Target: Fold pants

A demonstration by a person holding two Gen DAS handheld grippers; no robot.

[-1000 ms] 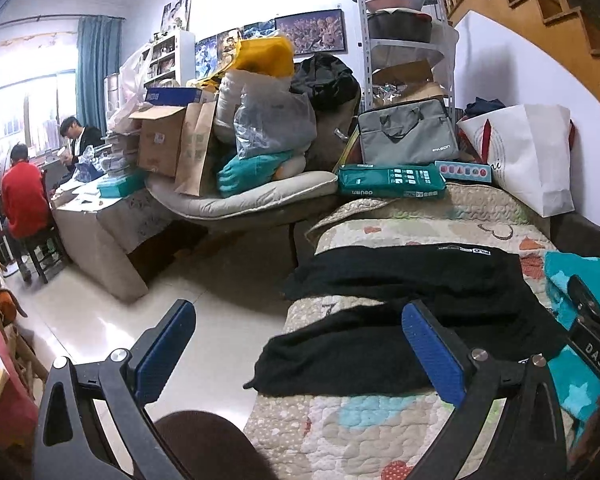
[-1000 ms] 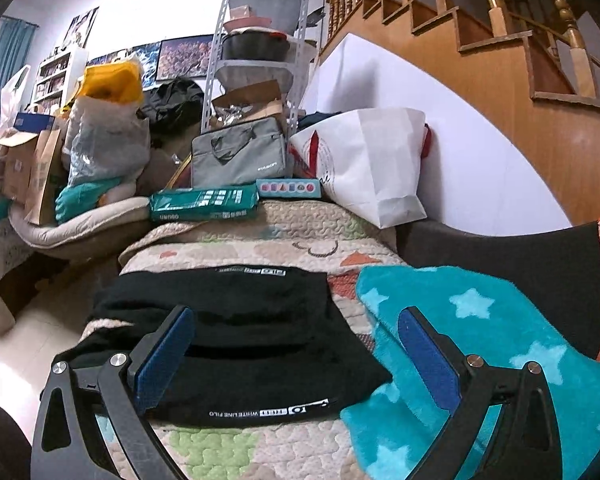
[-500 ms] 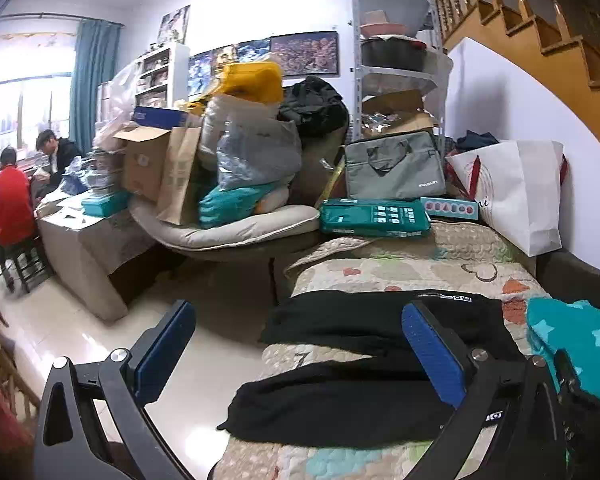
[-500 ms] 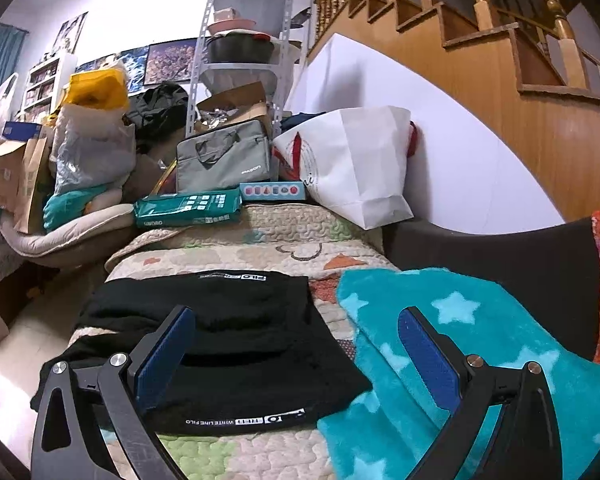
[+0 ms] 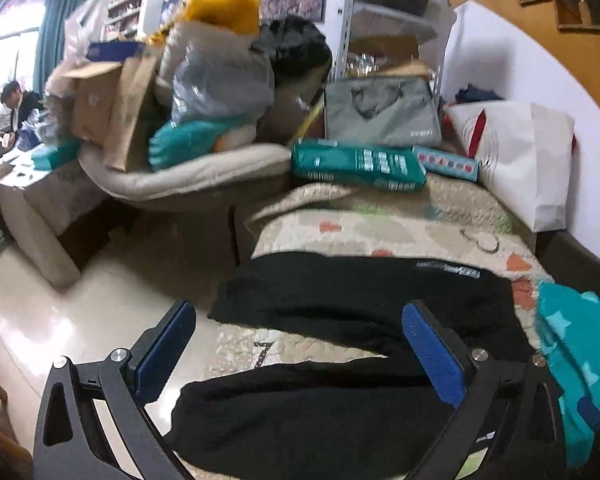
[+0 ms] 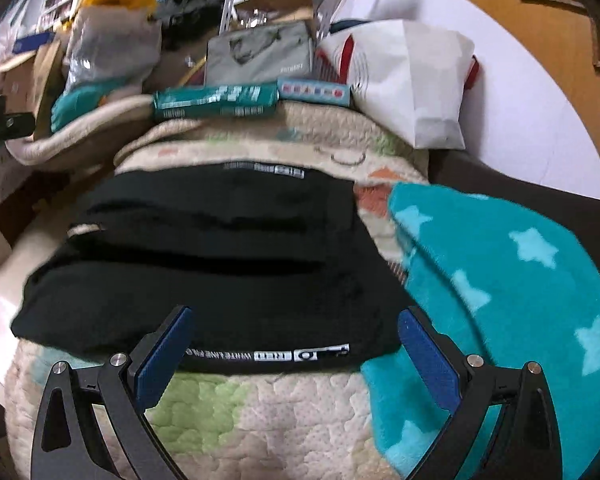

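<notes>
Black pants [image 5: 340, 308] lie spread across a patterned quilt [image 5: 380, 228], legs toward the left edge, waistband toward the right. In the right wrist view the pants [image 6: 220, 248] show a white-lettered waistband along the near edge. My left gripper [image 5: 300, 356] is open and empty, just above the near pant leg. My right gripper [image 6: 296, 354] is open and empty, jaws either side of the near waistband edge, close above it.
A teal star blanket [image 6: 500, 264] lies right of the pants. A teal box [image 5: 356, 164], grey bag [image 5: 380, 112] and white bag [image 5: 532, 160] stand at the quilt's far end. Piled boxes and cushions [image 5: 172, 120] sit left. The floor [image 5: 80, 312] drops off at left.
Both grippers have dropped lower and closer to the pants, tilting down. The pants have not moved. Both stay open.
</notes>
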